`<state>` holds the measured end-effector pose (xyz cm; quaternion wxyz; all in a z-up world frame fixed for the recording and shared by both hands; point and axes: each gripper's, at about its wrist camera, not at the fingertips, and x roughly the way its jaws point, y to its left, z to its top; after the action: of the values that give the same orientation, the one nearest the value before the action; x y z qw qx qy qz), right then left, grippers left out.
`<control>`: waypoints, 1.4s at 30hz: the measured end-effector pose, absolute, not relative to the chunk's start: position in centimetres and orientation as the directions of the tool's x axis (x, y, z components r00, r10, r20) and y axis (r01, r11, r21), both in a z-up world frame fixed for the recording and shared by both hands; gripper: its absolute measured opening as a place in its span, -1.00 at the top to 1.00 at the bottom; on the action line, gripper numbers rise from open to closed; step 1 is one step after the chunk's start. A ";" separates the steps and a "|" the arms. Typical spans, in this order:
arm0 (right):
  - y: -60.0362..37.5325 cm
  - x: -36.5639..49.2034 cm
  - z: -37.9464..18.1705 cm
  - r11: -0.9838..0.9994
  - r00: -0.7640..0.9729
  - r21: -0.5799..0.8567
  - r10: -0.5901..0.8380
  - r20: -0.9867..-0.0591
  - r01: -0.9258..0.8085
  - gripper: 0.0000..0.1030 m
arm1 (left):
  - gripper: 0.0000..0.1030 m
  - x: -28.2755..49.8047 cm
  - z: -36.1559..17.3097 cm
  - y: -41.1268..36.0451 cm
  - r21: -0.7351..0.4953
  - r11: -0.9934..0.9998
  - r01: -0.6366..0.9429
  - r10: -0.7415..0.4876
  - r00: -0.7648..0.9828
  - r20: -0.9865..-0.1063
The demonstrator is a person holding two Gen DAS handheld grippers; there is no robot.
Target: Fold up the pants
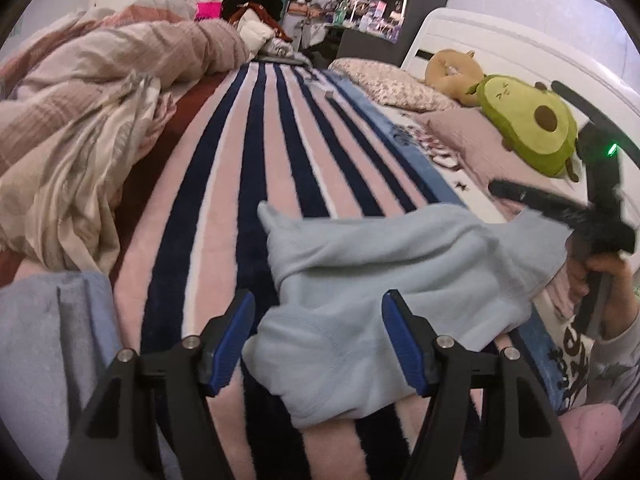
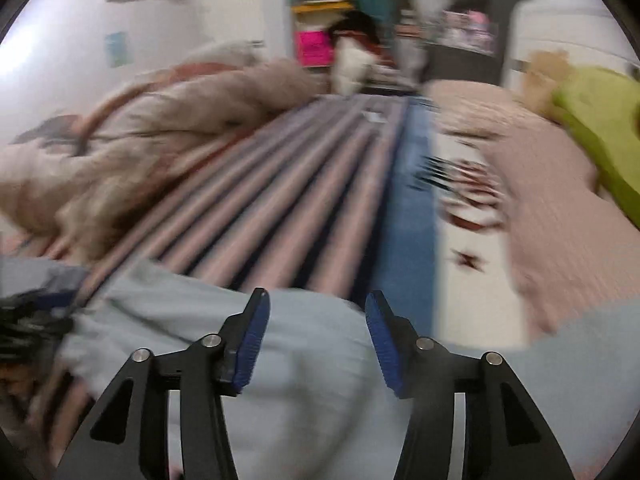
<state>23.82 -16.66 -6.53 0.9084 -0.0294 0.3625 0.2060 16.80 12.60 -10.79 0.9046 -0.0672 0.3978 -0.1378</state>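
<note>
Light blue pants (image 1: 372, 280) lie bunched on a pink, white and navy striped blanket (image 1: 248, 152). My left gripper (image 1: 318, 308) is open, its blue pads on either side of the pants' near end, not closed on the cloth. The right gripper's body (image 1: 592, 208) shows at the right edge of the left wrist view, at the pants' far side. In the blurred right wrist view my right gripper (image 2: 316, 308) is open, just over the same light blue pants (image 2: 280, 360).
A crumpled beige duvet (image 1: 100, 112) fills the left of the bed. An avocado plush (image 1: 532, 124) and a tan plush (image 1: 452, 72) lie by the white headboard (image 1: 500, 48). A pink pillow (image 1: 472, 140) is on the right. Cluttered shelves (image 1: 368, 4) stand at the back.
</note>
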 end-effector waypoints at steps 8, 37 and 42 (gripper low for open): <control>-4.9 25.4 -9.2 0.635 0.350 0.107 0.549 -0.759 -0.765 -0.03 | 0.26 16.7 -11.9 13.6 -0.262 0.948 0.183 -0.318 0.609 -0.726; 0.2 31.7 -12.3 0.737 0.411 0.103 0.481 -0.774 -0.668 0.95 | 0.87 15.3 -12.6 12.8 -0.320 0.905 0.280 -0.424 0.543 -0.725; 0.5 33.0 -13.6 0.759 0.385 0.106 0.439 -0.811 -0.642 0.52 | 0.87 14.5 -12.7 12.0 -0.287 0.912 0.292 -0.405 0.537 -0.740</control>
<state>33.05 0.49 -13.59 0.8246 -0.1133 0.4470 0.3278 14.50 11.95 -12.66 0.8742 -0.0640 0.4380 -0.1993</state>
